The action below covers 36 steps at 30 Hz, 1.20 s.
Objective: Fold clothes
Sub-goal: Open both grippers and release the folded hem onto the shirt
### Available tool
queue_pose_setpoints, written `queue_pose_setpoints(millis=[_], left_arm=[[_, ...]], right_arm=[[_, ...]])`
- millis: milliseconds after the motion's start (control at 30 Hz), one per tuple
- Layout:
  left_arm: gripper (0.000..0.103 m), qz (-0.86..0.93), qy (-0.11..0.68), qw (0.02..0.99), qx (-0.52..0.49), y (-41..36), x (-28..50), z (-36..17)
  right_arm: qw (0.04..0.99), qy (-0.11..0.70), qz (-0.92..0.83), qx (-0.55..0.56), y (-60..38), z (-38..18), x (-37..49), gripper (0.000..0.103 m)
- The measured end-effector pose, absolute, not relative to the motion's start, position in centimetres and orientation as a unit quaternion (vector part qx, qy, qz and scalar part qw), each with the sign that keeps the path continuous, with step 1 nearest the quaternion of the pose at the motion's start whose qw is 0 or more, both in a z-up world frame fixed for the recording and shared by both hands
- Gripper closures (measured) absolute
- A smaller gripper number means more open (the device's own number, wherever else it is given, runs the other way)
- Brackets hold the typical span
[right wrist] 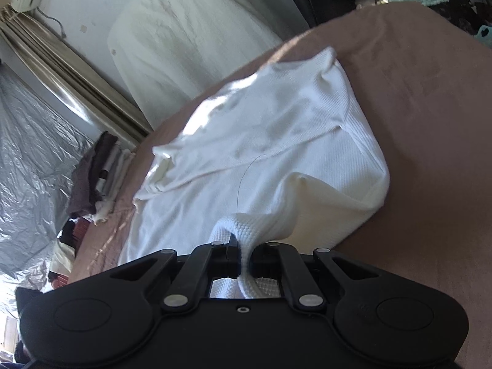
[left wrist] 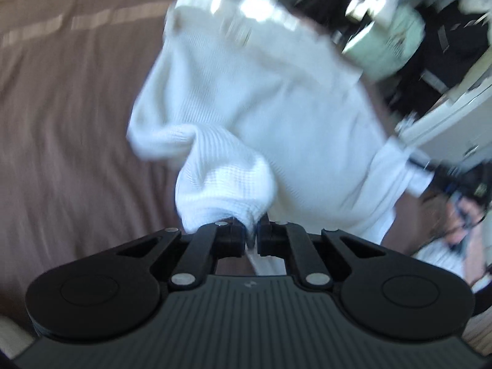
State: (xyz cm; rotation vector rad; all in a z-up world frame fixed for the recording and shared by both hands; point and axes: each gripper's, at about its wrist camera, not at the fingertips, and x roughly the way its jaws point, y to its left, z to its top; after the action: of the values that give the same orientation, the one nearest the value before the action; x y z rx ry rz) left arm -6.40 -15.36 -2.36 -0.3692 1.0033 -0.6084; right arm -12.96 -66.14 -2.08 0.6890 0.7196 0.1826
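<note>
I see open brown bed (right wrist: 430,98) to the right of the white garment (right wrist: 276,129), while a clothes pile (right wrist: 98,172) blocks the left edge.

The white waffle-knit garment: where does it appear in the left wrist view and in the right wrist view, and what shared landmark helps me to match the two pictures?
Left wrist view: the white waffle-knit garment fills the centre, blurred, a fold pinched in the left gripper.
Right wrist view: it lies spread across the centre, an edge pinched in the right gripper.
Shared landmark: the brown bedspread beneath it.
</note>
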Motion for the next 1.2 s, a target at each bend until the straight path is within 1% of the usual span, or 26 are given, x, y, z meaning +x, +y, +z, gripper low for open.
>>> queue_pose_setpoints(millis=[100,200,333,433,467,533,567,600,633,667,700,733,767,867,933,1000,1067,1133,1200], left_arm=[[0.097,-0.301,0.418,0.839,-0.174,-15.3,-5.0,0.2],[0.097,-0.317,0.399,0.847,-0.151,-16.5,-2.0,1.5],[0.097,-0.337,0.377,0.855,-0.117,-20.0,6.7,4.2],[0.097,-0.322,0.338,0.880,-0.084,-22.8,16.1,6.1],[0.096,-0.322,0.328,0.885,-0.076,-23.7,19.4,6.2],[0.087,-0.281,0.333,0.896,-0.088,-24.5,24.4,5.1],[0.078,-0.253,0.338,0.901,-0.097,-24.8,26.6,4.5],[0.075,-0.233,0.344,0.904,-0.102,-24.8,28.1,3.7],[0.075,-0.226,0.349,0.904,-0.102,-24.6,28.6,2.9],[0.074,-0.226,0.351,0.903,-0.098,-24.1,28.1,2.0],[0.069,-0.230,0.352,0.903,-0.090,-23.4,27.0,1.0],[0.065,-0.234,0.353,0.902,-0.082,-22.7,25.8,0.0],[0.058,-0.238,0.354,0.902,-0.075,-22.0,24.7,-0.9],[0.057,-0.247,0.360,0.898,-0.059,-19.8,20.9,-3.8],[0.053,-0.241,0.368,0.895,-0.069,-18.0,18.1,-5.3],[0.047,-0.230,0.375,0.891,-0.115,-15.7,15.7,-6.5],[0.045,-0.224,0.386,0.875,-0.189,-13.3,13.9,-7.8],[0.045,-0.227,0.413,0.843,-0.258,-12.0,13.5,-8.9],[0.045,-0.235,0.437,0.808,-0.318,-11.2,13.3,-10.0]], right_arm=[[0.871,0.321,0.110,0.356,-66.4,-1.5,-13.2,0.096],[0.872,0.300,0.116,0.369,-66.8,-0.9,-12.2,0.096],[0.872,0.293,0.119,0.373,-68.4,1.5,-7.0,0.096],[0.915,0.269,0.058,0.294,-68.8,5.1,-0.9,0.096],[0.928,0.256,0.030,0.269,-69.0,6.0,1.2,0.094],[0.930,0.256,-0.007,0.265,-70.1,5.8,5.4,0.088],[0.923,0.264,-0.028,0.278,-70.8,5.4,7.1,0.075],[0.912,0.269,-0.050,0.305,-71.4,4.6,7.9,0.067],[0.902,0.264,-0.065,0.334,-72.0,3.7,7.8,0.065],[0.895,0.254,-0.074,0.358,-72.5,2.8,7.4,0.065],[0.896,0.242,-0.073,0.366,-72.6,1.9,6.3,0.063],[0.901,0.238,-0.072,0.356,-72.5,1.0,5.2,0.059],[0.908,0.235,-0.074,0.339,-72.3,0.1,3.8,0.056],[0.922,0.282,-0.104,0.243,-71.4,-2.3,1.4,0.054],[0.919,0.317,-0.117,0.204,-71.1,-2.8,1.2,0.054],[0.908,0.327,-0.142,0.222,-71.3,-2.3,1.0,0.054],[0.889,0.325,-0.155,0.281,-71.7,-2.4,0.1,0.052],[0.863,0.337,-0.163,0.339,-71.5,-3.5,-1.3,0.052],[0.841,0.354,-0.173,0.372,-70.7,-4.7,-2.8,0.052]])
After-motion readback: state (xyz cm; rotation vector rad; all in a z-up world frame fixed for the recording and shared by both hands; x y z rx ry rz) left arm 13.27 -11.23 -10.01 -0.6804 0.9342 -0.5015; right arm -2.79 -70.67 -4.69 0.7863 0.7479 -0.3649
